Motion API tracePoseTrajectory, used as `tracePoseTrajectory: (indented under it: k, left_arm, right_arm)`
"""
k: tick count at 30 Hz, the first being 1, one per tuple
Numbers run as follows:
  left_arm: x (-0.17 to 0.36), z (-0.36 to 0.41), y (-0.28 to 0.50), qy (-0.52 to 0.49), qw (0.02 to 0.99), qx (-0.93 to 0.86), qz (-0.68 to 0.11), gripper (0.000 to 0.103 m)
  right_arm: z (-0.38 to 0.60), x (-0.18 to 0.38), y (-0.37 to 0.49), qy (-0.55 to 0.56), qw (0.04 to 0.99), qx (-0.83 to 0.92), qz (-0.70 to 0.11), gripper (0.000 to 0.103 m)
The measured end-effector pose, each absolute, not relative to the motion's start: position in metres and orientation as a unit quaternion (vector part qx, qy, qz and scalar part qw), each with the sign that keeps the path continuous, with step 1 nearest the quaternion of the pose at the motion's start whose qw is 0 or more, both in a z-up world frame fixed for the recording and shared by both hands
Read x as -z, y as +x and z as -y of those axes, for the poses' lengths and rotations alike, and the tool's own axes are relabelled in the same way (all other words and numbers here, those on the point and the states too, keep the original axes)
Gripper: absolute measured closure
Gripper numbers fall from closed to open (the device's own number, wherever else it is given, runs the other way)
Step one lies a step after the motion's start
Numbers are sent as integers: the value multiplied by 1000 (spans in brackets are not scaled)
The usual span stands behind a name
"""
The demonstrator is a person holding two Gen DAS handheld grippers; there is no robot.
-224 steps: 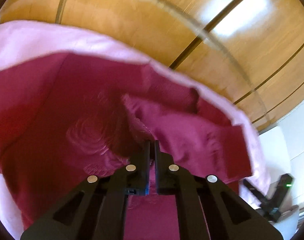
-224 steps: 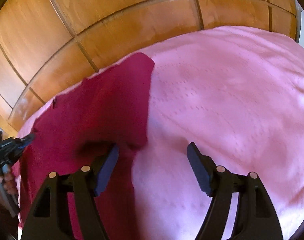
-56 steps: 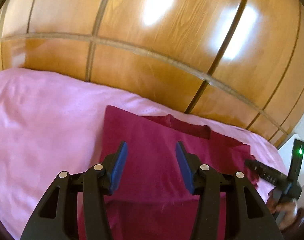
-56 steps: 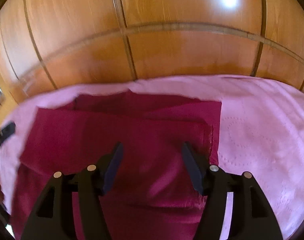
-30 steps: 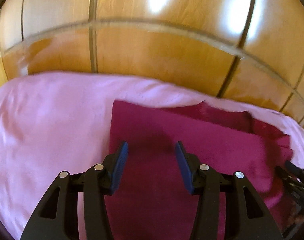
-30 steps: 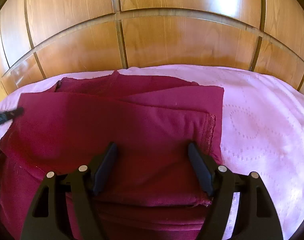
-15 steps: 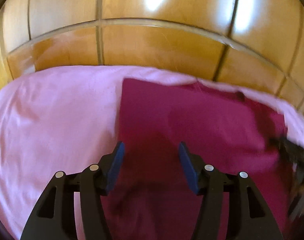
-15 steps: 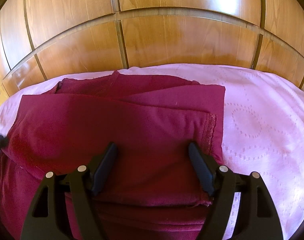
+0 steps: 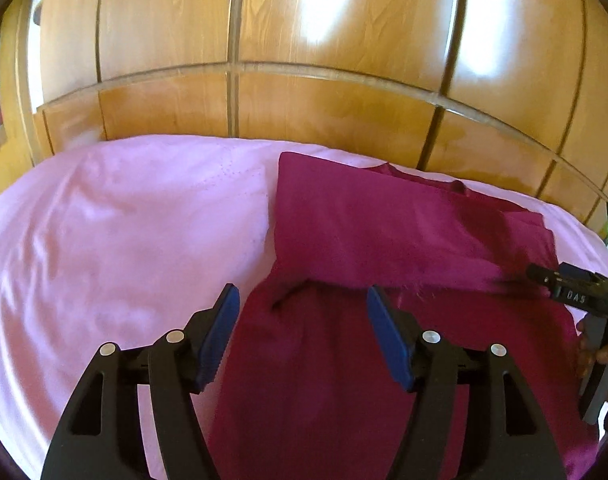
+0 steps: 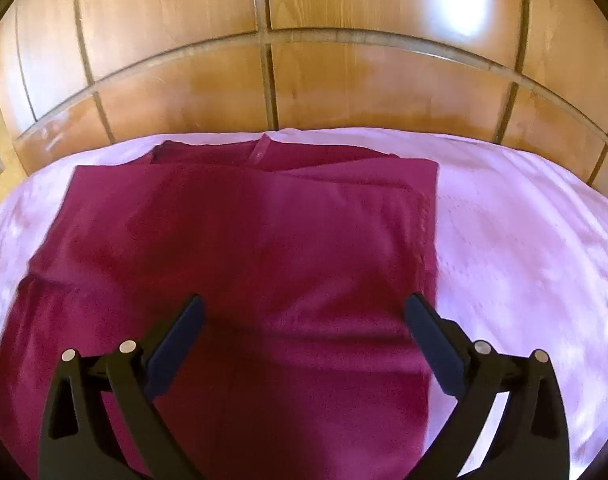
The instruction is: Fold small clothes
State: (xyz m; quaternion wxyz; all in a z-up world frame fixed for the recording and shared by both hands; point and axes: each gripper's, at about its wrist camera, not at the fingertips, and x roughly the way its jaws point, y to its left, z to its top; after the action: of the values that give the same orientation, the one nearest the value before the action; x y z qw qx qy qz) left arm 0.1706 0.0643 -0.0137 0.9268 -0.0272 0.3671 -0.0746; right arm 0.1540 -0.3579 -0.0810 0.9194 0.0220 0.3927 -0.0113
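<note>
Lying flat on the pink bedsheet (image 9: 116, 240), the maroon garment (image 10: 240, 248) sat close to the wooden panelled wall (image 10: 343, 80) behind the bed, with its sides folded inward so that layered edges showed along its right border and a neckline edge peeked out at the far end. The left gripper (image 9: 300, 322) hovered above the garment's near-left part, its blue-padded fingers (image 9: 220, 332) spread apart and holding nothing; a small crease in the cloth lay between them. In the left wrist view a folded flap crossed the garment from the upper left toward the right, where the right gripper (image 9: 563, 286) reached in at the frame edge beside the cloth, a green light glowing on it. Seen from its own camera, the right gripper (image 10: 302, 320) also had its fingers (image 10: 431, 340) wide apart and empty, poised over the garment's near end, the right finger just at the garment's right edge where maroon met pink. Whether either gripper touched the cloth could not be told.
</note>
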Motion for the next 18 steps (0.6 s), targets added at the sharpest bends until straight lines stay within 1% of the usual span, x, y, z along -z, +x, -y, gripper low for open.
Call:
tracePoseTrajectory:
  k: [3, 9, 18]
  left_arm:
    - [11, -68, 152, -28, 925, 80, -369, 36]
    - [11, -80, 117, -25, 923, 81, -375, 36]
    - [24, -93, 84, -14, 916, 76, -394, 36]
  right_arm:
    - [361, 83, 133, 16, 914, 10, -406, 3]
    - [380, 94, 93, 24, 898, 14, -438, 3]
    - [407, 105, 20, 71, 878, -15, -473, 3]
